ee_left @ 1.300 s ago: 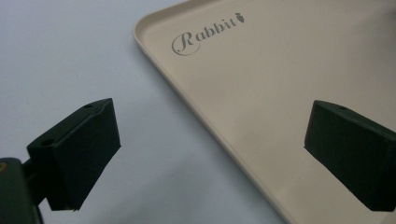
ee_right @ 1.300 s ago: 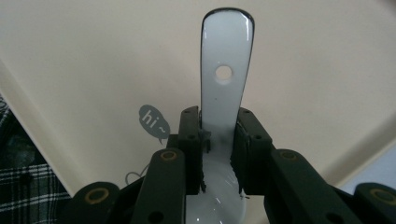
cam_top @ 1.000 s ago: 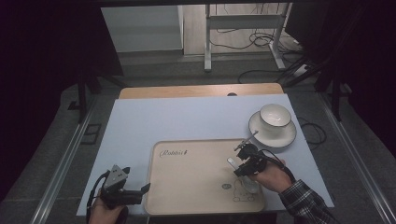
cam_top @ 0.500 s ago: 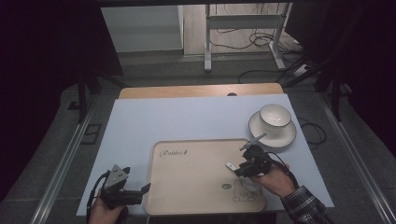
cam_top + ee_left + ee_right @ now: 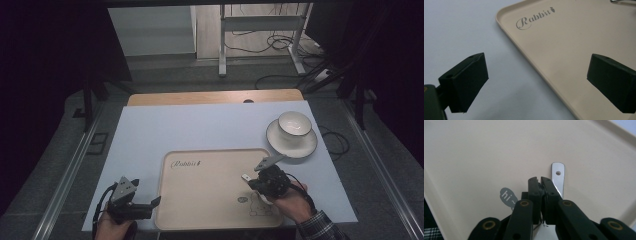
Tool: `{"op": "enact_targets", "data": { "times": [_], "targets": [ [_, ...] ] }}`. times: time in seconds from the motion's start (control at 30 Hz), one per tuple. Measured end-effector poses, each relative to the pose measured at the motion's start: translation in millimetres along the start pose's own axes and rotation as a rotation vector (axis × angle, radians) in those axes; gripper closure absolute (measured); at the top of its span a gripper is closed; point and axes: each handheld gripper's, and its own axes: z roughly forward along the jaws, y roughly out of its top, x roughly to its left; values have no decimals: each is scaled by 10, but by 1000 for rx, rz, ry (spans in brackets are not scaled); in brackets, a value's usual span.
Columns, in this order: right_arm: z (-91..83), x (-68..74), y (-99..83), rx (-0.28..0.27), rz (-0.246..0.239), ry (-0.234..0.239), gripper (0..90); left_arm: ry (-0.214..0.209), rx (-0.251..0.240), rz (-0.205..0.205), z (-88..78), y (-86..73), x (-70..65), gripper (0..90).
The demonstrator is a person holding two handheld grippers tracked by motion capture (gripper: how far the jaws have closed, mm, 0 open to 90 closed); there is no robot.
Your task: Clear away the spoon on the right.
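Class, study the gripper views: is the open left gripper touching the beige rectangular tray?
Apart. In the left gripper view, the left gripper holds its black jaws wide, hanging above the beige rectangular tray edge and the pale blue table, gripping nothing.

The tray (image 5: 210, 185) lies on the tabletop (image 5: 200, 127) between the two tongs: the left tongs (image 5: 152, 204) sit at its left edge, the right tongs (image 5: 255, 184) over its right part. Beyond the right tongs, off the tray, a bowl (image 5: 293, 123) rests on a saucer (image 5: 280, 145)
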Motion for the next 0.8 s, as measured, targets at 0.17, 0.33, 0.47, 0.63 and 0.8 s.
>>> {"op": "enact_targets", "data": {
  "times": [0.17,0.33,0.47,0.63,0.8],
  "targets": [
    [40,21,-56,3,-12,-12,896,-4,-4,-5,-3,-2,6,32],
    [81,41,-95,13,-19,-7,897,-6,-7,-10,-5,-3,11,32],
    [139,50,-114,31,-24,-5,896,-5,-7,-7,-5,-3,9,32],
    [180,39,-123,46,-20,-2,895,-9,-10,-13,-9,-6,16,32],
    [223,-15,-136,51,-4,-15,895,-12,-15,-17,-13,-8,20,32]
  ]
}}
